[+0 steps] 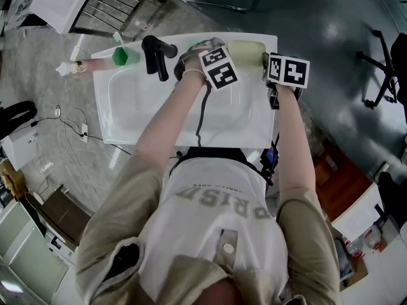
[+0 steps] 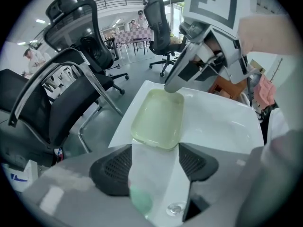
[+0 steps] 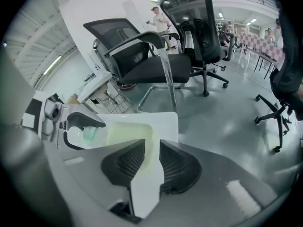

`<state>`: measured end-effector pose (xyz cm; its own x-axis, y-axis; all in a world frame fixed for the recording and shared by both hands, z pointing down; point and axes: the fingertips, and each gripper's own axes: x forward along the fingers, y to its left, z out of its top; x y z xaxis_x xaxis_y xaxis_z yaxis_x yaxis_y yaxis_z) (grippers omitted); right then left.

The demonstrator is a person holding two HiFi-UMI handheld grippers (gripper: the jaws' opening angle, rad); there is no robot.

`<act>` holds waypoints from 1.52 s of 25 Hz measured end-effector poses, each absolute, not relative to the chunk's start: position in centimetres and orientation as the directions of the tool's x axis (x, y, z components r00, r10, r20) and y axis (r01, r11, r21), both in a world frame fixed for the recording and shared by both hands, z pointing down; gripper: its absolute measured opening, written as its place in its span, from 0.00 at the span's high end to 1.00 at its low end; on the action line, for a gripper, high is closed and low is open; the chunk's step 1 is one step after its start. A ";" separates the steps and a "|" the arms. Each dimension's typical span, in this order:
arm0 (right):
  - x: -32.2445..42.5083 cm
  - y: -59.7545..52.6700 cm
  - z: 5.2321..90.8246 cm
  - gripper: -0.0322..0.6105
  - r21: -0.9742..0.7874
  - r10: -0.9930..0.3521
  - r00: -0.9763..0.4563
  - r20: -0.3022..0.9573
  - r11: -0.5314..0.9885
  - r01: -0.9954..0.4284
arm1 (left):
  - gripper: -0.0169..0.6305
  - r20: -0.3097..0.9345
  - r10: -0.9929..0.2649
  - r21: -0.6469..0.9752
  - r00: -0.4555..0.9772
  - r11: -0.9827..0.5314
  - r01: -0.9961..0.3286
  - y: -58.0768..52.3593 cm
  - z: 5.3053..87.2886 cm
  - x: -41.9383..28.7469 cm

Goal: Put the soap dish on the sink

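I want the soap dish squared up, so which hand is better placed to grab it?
Probably the right: the right gripper sits at the edge of the soap dish on the sink, while the left gripper hangs open short of it.

Bright, even indoor light; the white sink (image 1: 127,107) gleams. My gripper views bulge fisheye, with dark corners and blurred close-up jaws.

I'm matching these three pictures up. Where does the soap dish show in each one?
Head view: soap dish at top centre, on the white sink.
Left gripper view: soap dish at centre, beyond the jaws.
Right gripper view: soap dish lower left of centre.
Shared landmark: the white sink.
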<state>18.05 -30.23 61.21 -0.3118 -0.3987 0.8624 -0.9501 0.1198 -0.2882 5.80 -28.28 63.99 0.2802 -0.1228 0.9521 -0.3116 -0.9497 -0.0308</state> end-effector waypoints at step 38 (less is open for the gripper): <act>19.0 -19.9 30.3 0.94 -0.008 -0.944 -0.326 0.058 0.326 -0.945 | 0.96 0.216 -0.784 0.051 0.581 -0.586 -0.809 -22.3 34.2 0.7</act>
